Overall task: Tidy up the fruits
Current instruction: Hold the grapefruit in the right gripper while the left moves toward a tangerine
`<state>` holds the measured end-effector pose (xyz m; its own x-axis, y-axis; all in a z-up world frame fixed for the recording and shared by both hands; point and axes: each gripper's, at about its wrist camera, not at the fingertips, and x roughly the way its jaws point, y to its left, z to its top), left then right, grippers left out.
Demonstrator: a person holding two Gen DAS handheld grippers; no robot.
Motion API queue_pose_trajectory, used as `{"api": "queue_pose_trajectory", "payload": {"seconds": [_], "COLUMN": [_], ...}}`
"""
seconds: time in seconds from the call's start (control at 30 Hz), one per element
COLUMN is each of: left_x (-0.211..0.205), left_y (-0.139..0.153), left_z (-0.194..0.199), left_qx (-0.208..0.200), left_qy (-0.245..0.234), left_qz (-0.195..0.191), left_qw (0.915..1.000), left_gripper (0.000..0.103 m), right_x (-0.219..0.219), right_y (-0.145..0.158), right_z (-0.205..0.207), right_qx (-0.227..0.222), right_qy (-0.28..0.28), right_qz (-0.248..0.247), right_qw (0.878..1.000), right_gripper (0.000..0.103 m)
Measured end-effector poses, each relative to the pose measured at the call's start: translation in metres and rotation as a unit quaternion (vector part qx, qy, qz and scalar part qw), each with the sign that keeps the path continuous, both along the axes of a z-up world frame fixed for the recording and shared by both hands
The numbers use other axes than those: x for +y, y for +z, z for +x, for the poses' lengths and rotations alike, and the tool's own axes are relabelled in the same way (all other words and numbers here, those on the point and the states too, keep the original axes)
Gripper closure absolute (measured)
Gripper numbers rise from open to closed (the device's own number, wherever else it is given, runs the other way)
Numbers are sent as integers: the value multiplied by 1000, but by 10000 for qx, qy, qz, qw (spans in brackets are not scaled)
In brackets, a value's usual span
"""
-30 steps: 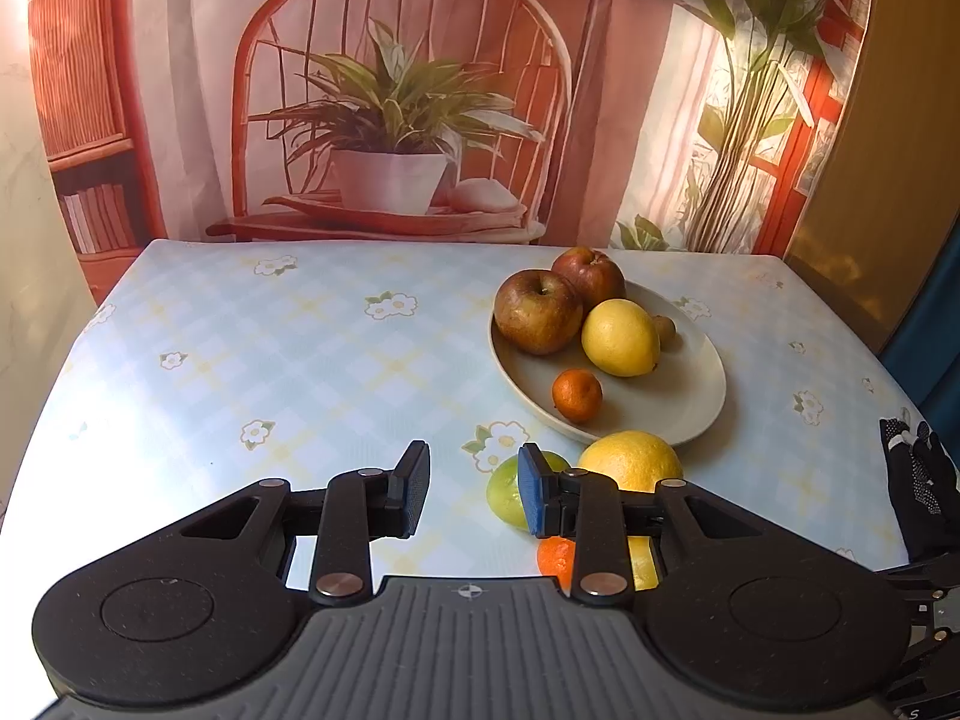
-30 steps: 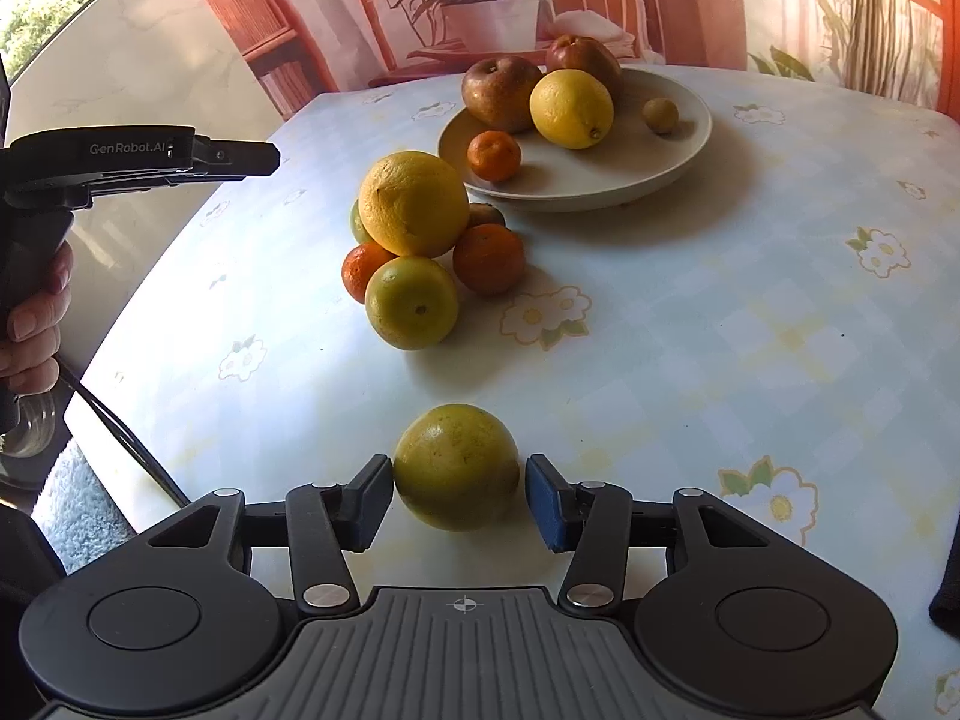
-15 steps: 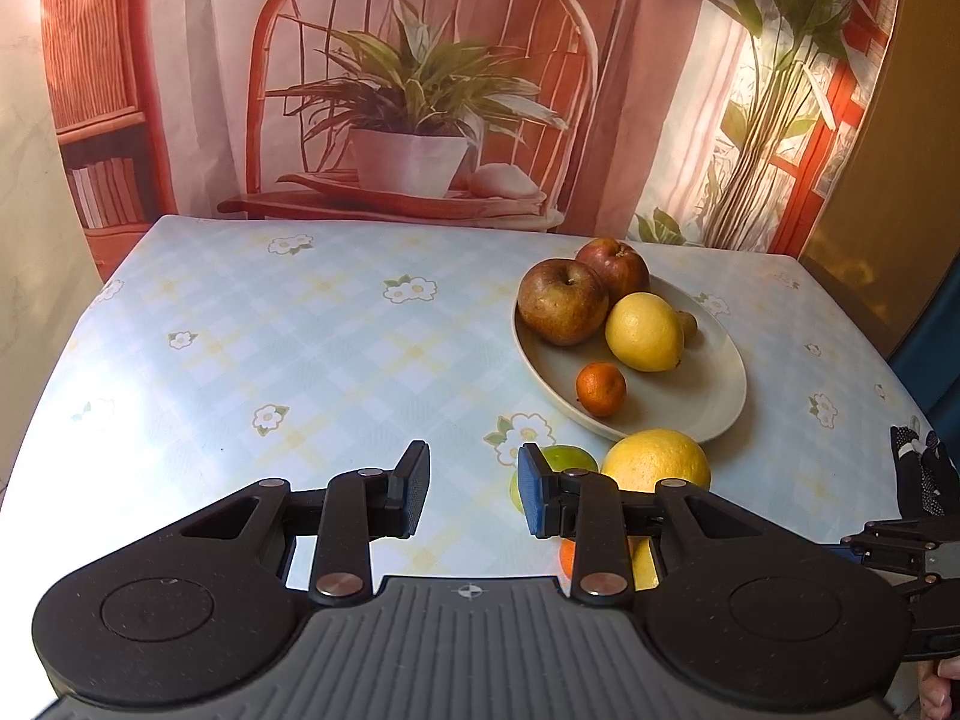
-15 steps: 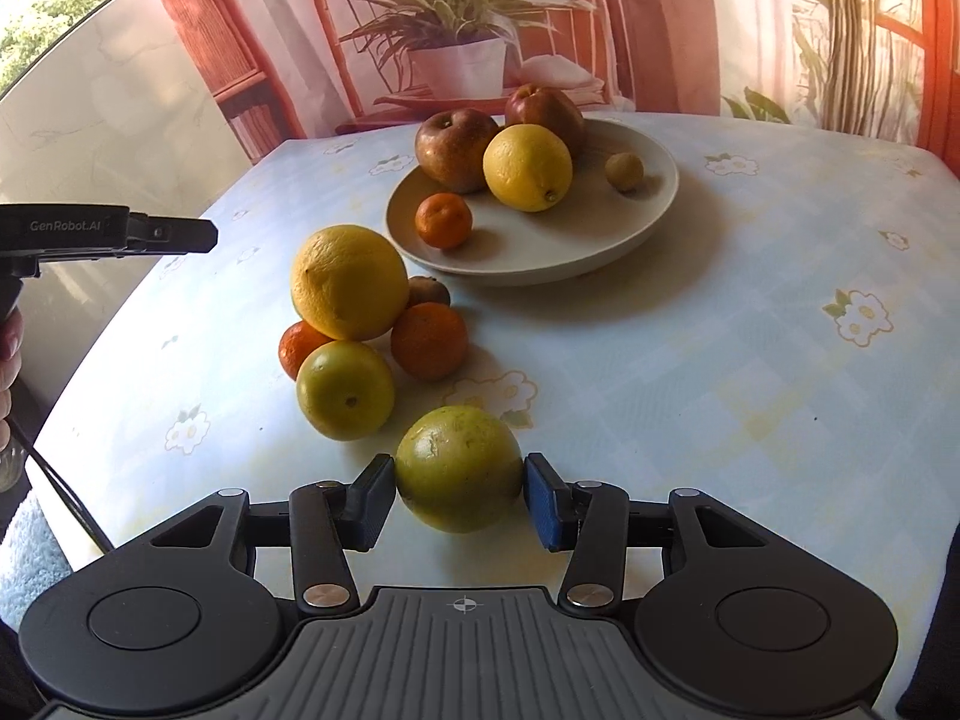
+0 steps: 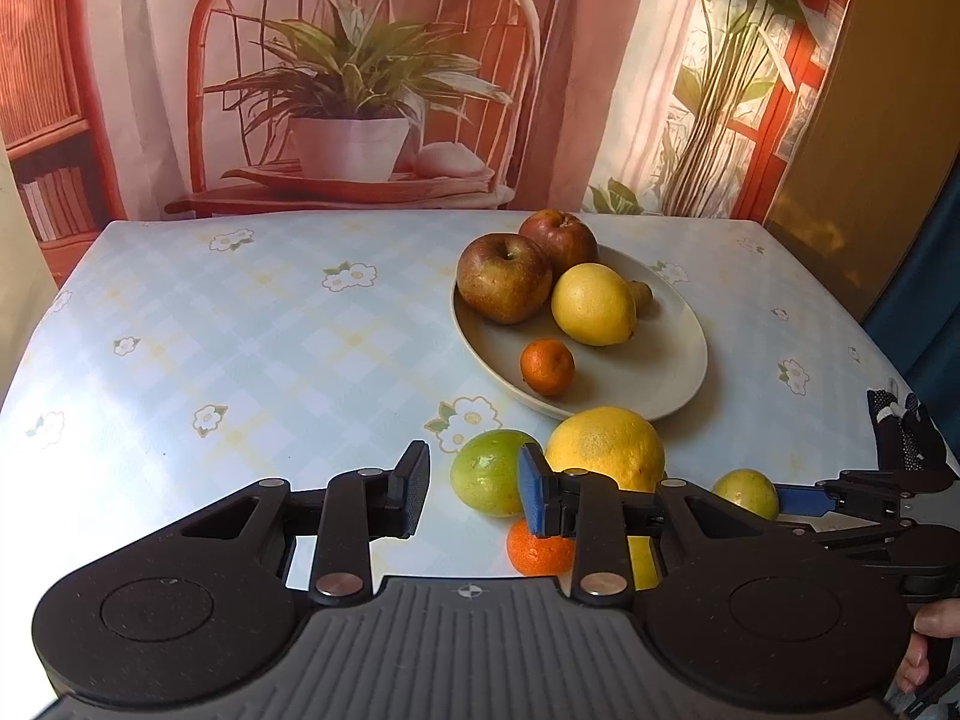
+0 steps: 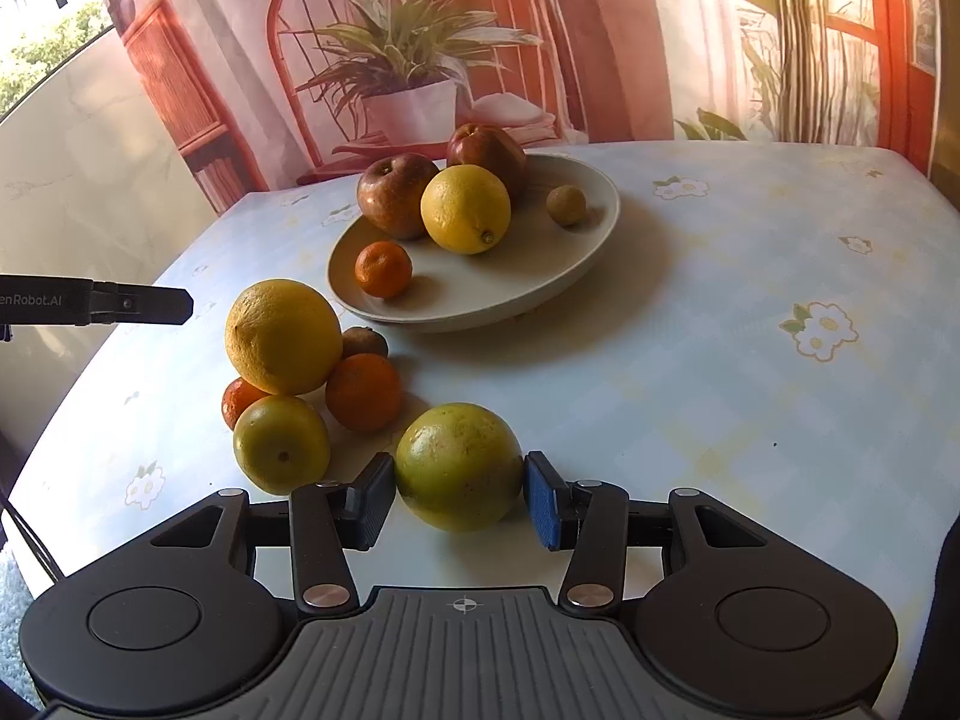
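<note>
Just short of the plate (image 6: 600, 222), on the worktop (image 6: 720, 420): right hand-held gripper (image 6: 459, 504) clamped on a green citrus (image 6: 459, 462); left hand-held gripper (image 5: 474, 489) clenched, empty, beside the pile (image 5: 606, 450).

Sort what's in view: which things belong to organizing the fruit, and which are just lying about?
Job: plate with apples, lemon, mandarin; loose citrus pile; greenish citrus in the right gripper.
Lying about: black dotted fabric at the table edge; plant backdrop.
</note>
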<state>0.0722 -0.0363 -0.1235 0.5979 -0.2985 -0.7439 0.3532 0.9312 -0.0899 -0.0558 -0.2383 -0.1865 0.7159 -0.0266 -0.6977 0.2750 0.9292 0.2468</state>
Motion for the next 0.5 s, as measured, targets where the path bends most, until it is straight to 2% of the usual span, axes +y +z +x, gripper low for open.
{"api": "queue_pose_trajectory", "payload": {"seconds": [0.2, 0.33, 0.5], "left_x": [0, 4, -2], "left_y": [-14, -23, -30], "left_z": [-3, 3, 1], "left_qx": [286, 706, 729], "left_qy": [-106, -41, -189], "left_qz": [19, -295, -273], "left_qw": [9995, 9971, 9968], "left_gripper": [69, 69, 69], "right_x": [-1, -1, -1], "right_y": [-1, -1, -2], "right_z": [-1, -1, -1], "right_qx": [-40, -59, -67], "right_qy": [-7, -9, -7], "right_qz": [30, 49, 61], "right_qw": [10000, 10000, 10000], "right_gripper": [60, 60, 60]}}
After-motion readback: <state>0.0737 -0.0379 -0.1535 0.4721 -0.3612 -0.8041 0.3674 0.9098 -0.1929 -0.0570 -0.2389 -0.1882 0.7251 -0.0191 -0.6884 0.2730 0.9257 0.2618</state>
